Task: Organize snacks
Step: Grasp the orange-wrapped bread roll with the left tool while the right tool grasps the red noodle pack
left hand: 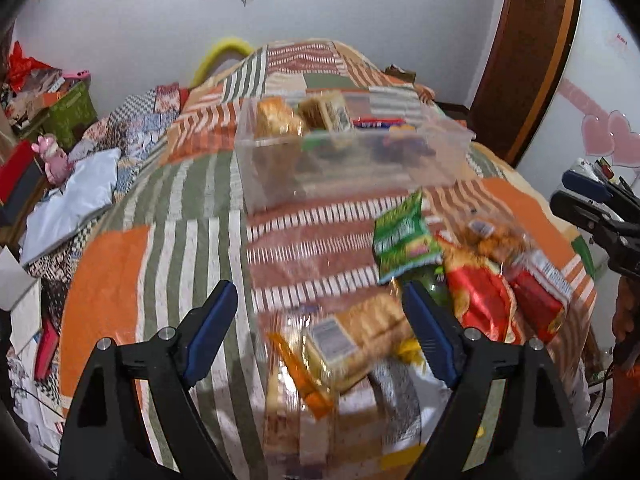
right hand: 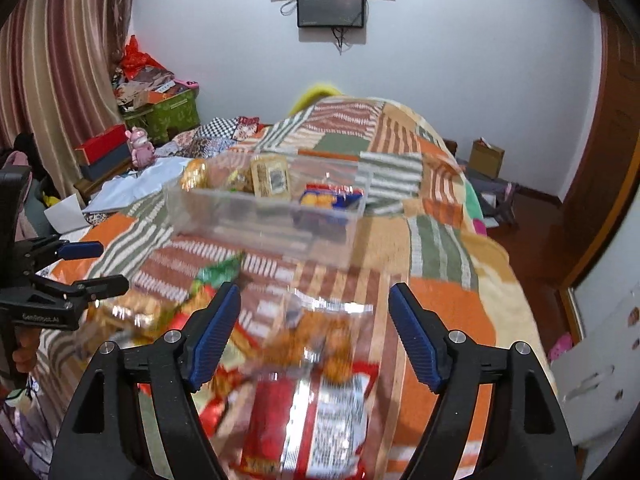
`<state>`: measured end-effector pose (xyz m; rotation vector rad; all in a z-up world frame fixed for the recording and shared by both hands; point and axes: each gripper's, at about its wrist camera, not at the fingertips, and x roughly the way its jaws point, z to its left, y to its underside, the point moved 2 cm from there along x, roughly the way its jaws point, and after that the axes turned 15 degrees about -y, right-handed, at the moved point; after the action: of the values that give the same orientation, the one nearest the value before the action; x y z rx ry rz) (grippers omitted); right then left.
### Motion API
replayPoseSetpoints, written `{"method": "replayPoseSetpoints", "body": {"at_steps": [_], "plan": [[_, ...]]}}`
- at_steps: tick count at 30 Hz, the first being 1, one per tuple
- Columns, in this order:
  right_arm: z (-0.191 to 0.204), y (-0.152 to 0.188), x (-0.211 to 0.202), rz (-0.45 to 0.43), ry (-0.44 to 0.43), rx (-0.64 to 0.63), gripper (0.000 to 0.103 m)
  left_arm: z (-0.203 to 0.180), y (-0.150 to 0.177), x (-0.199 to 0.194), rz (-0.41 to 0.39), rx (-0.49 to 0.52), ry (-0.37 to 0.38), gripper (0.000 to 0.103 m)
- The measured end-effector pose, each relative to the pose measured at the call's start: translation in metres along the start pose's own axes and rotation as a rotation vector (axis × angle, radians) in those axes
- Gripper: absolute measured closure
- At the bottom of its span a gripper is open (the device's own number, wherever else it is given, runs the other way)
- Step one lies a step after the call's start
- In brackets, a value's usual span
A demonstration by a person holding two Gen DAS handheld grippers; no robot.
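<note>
Both tools stood open and empty. The left tool hung over a biscuit pack at lower centre, long axis slanting upper right. The right tool straddled a clear snack bag. The clear bin lay beyond on the bed.

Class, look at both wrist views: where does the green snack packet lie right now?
In the left wrist view the green snack packet lies on the patchwork bedspread, right of centre, at the pile's far edge, between the clear plastic box and the red packets.
</note>
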<state>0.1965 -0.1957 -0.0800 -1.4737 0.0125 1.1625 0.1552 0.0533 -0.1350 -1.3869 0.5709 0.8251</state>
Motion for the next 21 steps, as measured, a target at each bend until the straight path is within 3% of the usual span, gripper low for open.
{"method": "replayPoseSetpoints", "body": {"at_steps": [9, 14, 21], "plan": [[0.003, 0.045, 0.003, 0.07, -0.003, 0.048, 0.028, -0.009, 0.021, 0.012, 0.051, 0.015, 0.051, 0.018], [0.006, 0.061, 0.008, 0.095, 0.016, 0.044, 0.022, -0.02, 0.025, 0.02, 0.067, 0.045, 0.065, 0.017], [0.002, 0.075, 0.016, 0.125, 0.027, 0.057, 0.022, -0.027, 0.023, 0.02, 0.015, 0.048, 0.029, 0.016]]}}
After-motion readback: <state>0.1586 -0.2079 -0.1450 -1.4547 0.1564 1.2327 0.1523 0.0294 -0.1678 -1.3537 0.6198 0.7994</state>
